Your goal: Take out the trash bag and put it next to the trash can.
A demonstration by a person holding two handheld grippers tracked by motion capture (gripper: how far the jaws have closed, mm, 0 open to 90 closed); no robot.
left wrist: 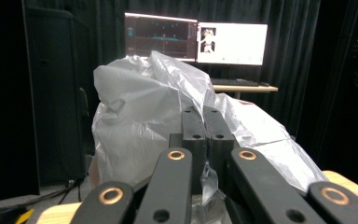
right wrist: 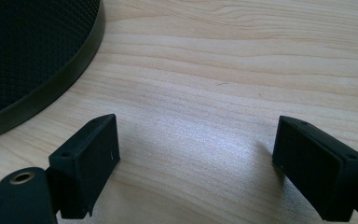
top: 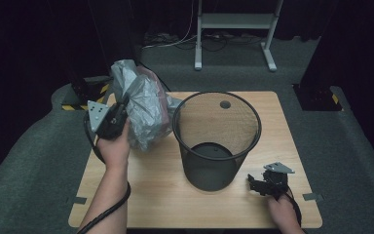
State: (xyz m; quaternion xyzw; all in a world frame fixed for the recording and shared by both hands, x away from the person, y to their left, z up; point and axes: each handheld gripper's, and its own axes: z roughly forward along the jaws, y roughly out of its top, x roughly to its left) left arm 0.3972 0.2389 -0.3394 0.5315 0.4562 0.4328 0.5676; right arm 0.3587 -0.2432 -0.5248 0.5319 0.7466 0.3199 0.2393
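- Counting one grey plastic bag (top: 141, 107), pinched in the closed left tongs (top: 121, 108) and bulging just beyond them.
- One black mesh bin (top: 216, 141) stands between both tongs on the surface (top: 165, 195).
- Right tongs (right wrist: 196, 163) gape wide, holding nothing, beside the bin.

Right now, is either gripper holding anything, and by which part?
The left gripper is shut on the grey plastic bag, pinching a fold low on its near side. The right gripper is open, holding nothing.
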